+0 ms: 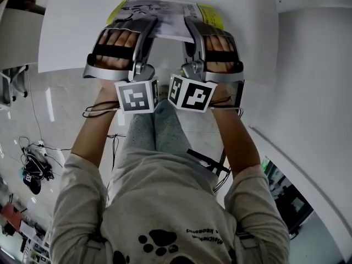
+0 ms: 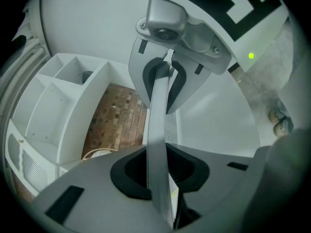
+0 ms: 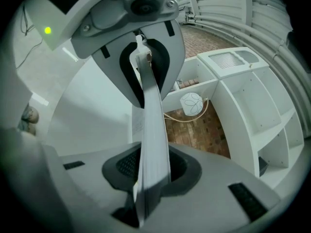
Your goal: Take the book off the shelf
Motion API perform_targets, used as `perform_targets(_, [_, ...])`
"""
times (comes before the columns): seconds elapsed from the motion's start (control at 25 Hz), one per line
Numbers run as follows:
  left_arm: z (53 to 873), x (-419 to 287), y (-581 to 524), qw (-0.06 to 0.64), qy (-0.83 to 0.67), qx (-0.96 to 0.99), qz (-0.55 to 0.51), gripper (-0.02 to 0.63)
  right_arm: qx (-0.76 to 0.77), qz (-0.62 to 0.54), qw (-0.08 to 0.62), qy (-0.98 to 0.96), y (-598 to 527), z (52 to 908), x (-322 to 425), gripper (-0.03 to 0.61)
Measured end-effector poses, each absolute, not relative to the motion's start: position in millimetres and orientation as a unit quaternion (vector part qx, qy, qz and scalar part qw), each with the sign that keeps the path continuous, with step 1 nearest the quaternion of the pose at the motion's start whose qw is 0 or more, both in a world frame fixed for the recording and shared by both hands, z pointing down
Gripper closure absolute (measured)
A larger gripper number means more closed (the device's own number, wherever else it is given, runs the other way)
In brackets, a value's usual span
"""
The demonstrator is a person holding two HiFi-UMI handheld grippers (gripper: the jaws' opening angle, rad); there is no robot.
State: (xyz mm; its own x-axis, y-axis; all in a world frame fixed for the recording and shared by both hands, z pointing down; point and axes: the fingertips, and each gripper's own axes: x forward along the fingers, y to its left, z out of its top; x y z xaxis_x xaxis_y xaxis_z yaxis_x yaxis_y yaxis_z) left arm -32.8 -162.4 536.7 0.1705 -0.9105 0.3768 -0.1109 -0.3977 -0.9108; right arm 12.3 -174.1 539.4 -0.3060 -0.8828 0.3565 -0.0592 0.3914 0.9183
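The book (image 1: 165, 11), with a grey and yellow cover, is held flat above the white table (image 1: 71, 32), its near edge toward me. My left gripper (image 1: 135, 23) is shut on its left part and my right gripper (image 1: 193, 23) is shut on its right part. In the left gripper view the book (image 2: 156, 149) shows edge-on as a thin grey strip pinched between the two jaws of the left gripper (image 2: 159, 120). In the right gripper view the book's page edge (image 3: 154, 144) is likewise clamped in the right gripper (image 3: 148, 120).
A white shelf unit (image 2: 58, 106) with open compartments stands ahead, also seen as the shelf unit (image 3: 243, 106) in the right gripper view. Brick flooring (image 2: 116, 125) lies below it, with a white round lamp (image 3: 193, 103). Cables (image 1: 33, 164) lie on the floor at left.
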Motion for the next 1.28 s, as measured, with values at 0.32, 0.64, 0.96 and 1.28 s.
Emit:
perform_targets(0.32, [585,-32,-152,0.338,0.346,-0.684,-0.546,0.535,0.293,-0.387,0.512,-0.709,-164,591,12,0.497])
perform_targets(0.64, [634,-30,-134,0.274,0.304,-0.703,-0.582,0.537,0.237,-0.350,0.547,-0.723,-148,637,15,0.499])
perform_targets(0.96, [661,-26,-117,0.196,0.250,-0.732,-0.603,0.534,0.161,-0.290,0.587,-0.738,-129,673,17,0.497])
perform_targets(1.28, [674,-25,-111,0.141,0.210,-0.756,-0.604,0.511,0.127,-0.249,0.615,-0.738,-124,683,19,0.474])
